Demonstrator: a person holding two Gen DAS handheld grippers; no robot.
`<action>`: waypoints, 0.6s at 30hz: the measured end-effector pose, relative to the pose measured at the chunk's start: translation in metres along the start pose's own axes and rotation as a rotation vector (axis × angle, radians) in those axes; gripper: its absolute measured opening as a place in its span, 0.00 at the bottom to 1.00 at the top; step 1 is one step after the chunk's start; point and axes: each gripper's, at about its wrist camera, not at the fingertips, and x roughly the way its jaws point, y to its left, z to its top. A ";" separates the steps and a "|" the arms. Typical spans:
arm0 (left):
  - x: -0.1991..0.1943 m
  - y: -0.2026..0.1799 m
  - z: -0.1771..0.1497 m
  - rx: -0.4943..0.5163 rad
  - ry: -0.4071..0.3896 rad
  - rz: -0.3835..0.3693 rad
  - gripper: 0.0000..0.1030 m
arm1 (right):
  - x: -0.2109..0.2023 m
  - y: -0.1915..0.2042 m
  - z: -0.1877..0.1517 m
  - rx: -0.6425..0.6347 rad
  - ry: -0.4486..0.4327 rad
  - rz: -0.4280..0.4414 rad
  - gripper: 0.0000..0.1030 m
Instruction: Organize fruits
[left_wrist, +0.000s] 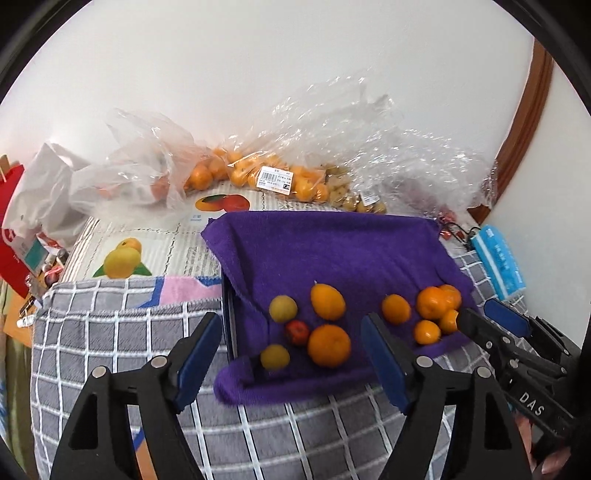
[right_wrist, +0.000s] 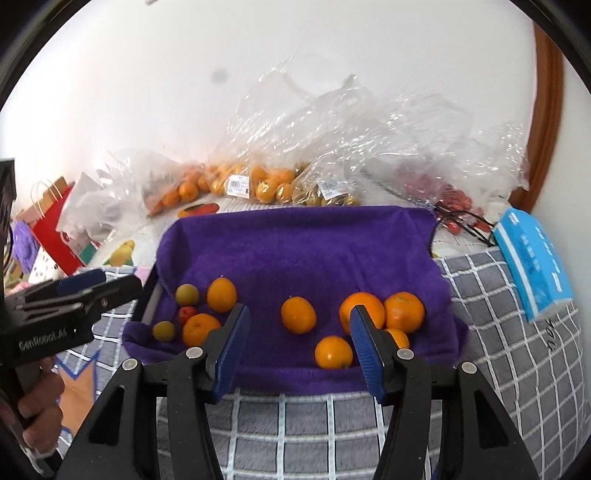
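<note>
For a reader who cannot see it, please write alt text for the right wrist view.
The right tool hangs open and empty above a purple towel holding ten loose fruits, mostly oranges, with two greenish fruits and one small red fruit at the left. Behind lie clear bags of fruit; the left tool enters at the left edge.

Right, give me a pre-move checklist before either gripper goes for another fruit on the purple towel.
1. Left gripper empty, jaws apart: ok.
2. Right gripper empty, jaws apart: ok.
3. Both grippers clear of the fruit, nothing between the pads: ok.
4. Fruit grouped by kind on the purple towel: not ok; the left group mixes two greenish fruits, a small red fruit and oranges.
5. Right group all oranges: ok.
6. Lone orange in the middle free to grasp, nothing touching it: ok.
</note>
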 end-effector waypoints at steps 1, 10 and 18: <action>-0.006 -0.001 -0.003 0.000 -0.005 -0.003 0.76 | -0.005 -0.001 -0.001 0.003 -0.001 -0.004 0.55; -0.056 -0.023 -0.026 0.033 -0.091 0.030 0.83 | -0.052 -0.006 -0.017 0.017 -0.010 -0.032 0.55; -0.099 -0.033 -0.047 0.041 -0.163 0.047 0.90 | -0.097 -0.013 -0.034 0.049 -0.079 -0.031 0.84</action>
